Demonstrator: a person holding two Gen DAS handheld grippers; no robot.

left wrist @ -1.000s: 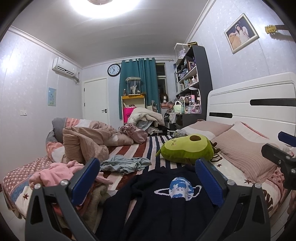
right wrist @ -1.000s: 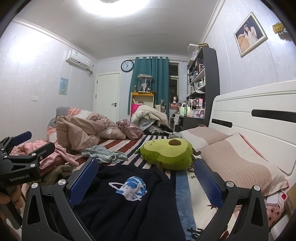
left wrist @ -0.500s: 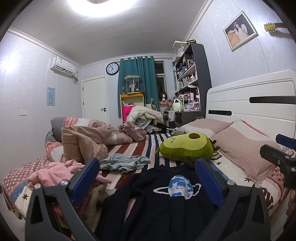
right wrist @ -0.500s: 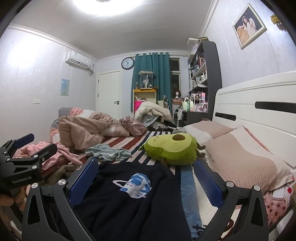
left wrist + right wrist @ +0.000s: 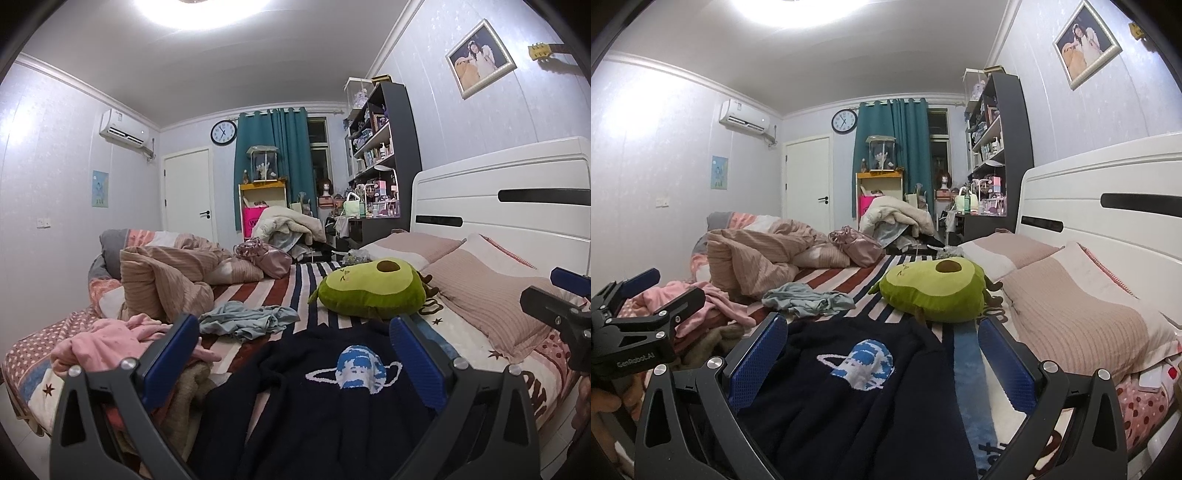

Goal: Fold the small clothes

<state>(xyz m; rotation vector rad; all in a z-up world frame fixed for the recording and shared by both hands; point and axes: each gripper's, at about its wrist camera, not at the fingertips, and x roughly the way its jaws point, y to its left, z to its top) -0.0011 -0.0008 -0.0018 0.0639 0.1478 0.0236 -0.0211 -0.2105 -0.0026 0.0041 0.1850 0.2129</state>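
Left wrist view
Left gripper (image 5: 291, 350): jaws spread wide, nothing between them, poised above the garment.
Sweater (image 5: 314, 413): dark navy knit with a blue ringed-planet motif, lying rumpled on the bed (image 5: 280, 280) directly under the gripper, its far edge just short of the avocado plush (image 5: 369, 291).
Right gripper (image 5: 554, 306): seen from the side at the right edge, over the pillow (image 5: 491, 295); from here I cannot tell its opening.
Other small clothes: a grey-blue top (image 5: 247, 319) crumpled beyond the sweater, and a pink garment (image 5: 110, 343) heaped to the left.

Right wrist view
Right gripper (image 5: 882, 347): jaws fully apart, holding nothing, above the sweater's right half.
Sweater (image 5: 849, 398): spread toward the camera, with the planet motif left of centre.
Left gripper (image 5: 653, 295): at the left edge, over the pink garment (image 5: 701, 302), with a hand (image 5: 605, 398) behind it.

Handling
Feel: likely thick, soft and limp, heavier than the thin tops, not slippery; it should sag and bunch when lifted.
Where to hold: probably pinch one layer at a hem or shoulder edge on each side, well apart, rather than the bulky middle.
Risk: catching the bedsheet with the knit.
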